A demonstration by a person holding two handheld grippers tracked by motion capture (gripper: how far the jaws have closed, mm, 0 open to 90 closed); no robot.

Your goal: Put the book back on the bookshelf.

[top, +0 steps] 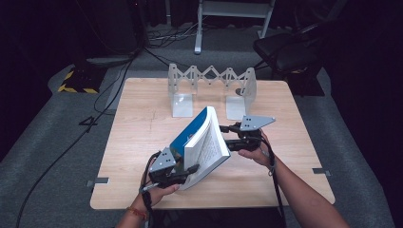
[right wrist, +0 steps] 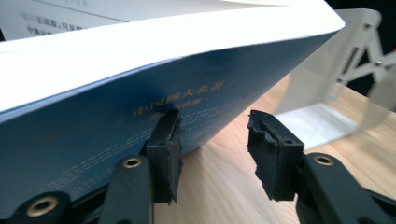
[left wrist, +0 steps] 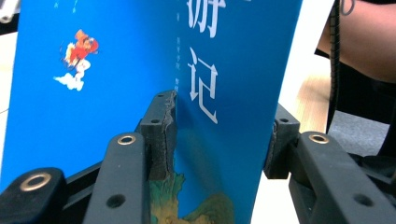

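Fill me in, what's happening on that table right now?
A person is working a thick blue-covered paperback book with two handheld tongs over the light wooden table. The left tongs sit at the book's near lower corner, their jaws straddling its spine. The right tongs are at the back cover, one pad against it, the other clear of it. The book stands tilted, pages slightly fanned. A white expandable metal bookend rack waits empty at the far edge.

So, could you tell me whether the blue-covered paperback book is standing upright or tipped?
Tipped: the blue-covered paperback book leans left, page edges facing up.
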